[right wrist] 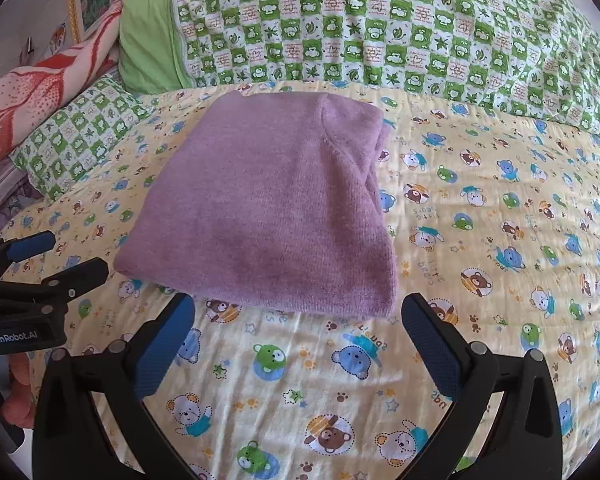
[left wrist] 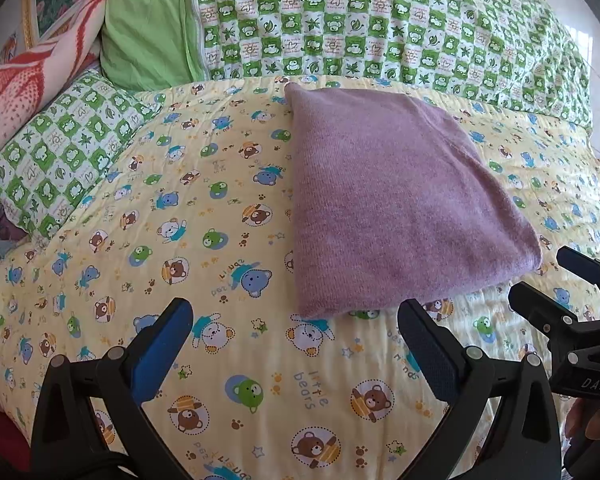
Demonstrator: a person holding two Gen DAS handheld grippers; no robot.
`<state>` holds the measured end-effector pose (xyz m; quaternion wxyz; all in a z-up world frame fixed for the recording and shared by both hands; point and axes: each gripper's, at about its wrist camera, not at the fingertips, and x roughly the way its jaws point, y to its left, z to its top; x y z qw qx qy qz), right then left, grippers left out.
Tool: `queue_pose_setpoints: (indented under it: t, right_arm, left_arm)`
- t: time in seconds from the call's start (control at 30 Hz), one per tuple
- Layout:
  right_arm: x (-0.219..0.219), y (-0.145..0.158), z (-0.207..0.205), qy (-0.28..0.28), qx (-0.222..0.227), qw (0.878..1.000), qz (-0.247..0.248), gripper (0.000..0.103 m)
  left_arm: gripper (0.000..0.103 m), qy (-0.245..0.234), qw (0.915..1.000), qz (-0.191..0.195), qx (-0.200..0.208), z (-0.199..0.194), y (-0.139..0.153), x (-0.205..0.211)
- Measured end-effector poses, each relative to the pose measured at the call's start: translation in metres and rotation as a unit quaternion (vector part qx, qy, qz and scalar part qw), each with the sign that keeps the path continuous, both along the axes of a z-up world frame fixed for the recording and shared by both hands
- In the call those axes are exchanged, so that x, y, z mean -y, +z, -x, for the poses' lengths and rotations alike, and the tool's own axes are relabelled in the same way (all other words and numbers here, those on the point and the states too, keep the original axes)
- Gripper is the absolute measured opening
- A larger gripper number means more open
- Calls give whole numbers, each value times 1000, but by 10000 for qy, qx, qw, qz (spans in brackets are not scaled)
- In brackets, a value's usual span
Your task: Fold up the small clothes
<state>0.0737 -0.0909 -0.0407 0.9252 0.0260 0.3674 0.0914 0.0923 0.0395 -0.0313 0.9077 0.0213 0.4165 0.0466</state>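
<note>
Folded purple knit garment (right wrist: 260,208) lies flat mid-quilt, yellow bear-print quilt (right wrist: 480,280) bare around it. Left gripper (left wrist: 296,344) and right gripper (right wrist: 298,336) gape wide, empty, just short of its near edge; its underlayers are hidden.

On my left wrist view I can read "little bears" printed on the yellow quilt (left wrist: 260,360) near the bottom centre, and the letters "DAS" in white on the body of the right gripper (left wrist: 536,280) at the near right edge. On my right wrist view "GenRobot.AI" stands in white on the black body of the left gripper (right wrist: 66,258) at the near left. The small writing in the squares of the green checked cover (right wrist: 380,32) at the far side is too fine for me to read.
</note>
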Motion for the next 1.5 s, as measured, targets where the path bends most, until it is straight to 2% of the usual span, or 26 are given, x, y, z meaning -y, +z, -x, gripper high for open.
queue_pose_setpoints:
  t: [0.87, 1.5]
  right_arm:
    - [-3, 0, -4, 69, -14, 10000, -15, 103]
    - [4, 10, -15, 76, 8, 9999, -109, 103]
  left_arm:
    - [102, 26, 10000, 7, -74, -3, -3, -2]
    - [102, 10, 10000, 82, 38, -5, 9, 1]
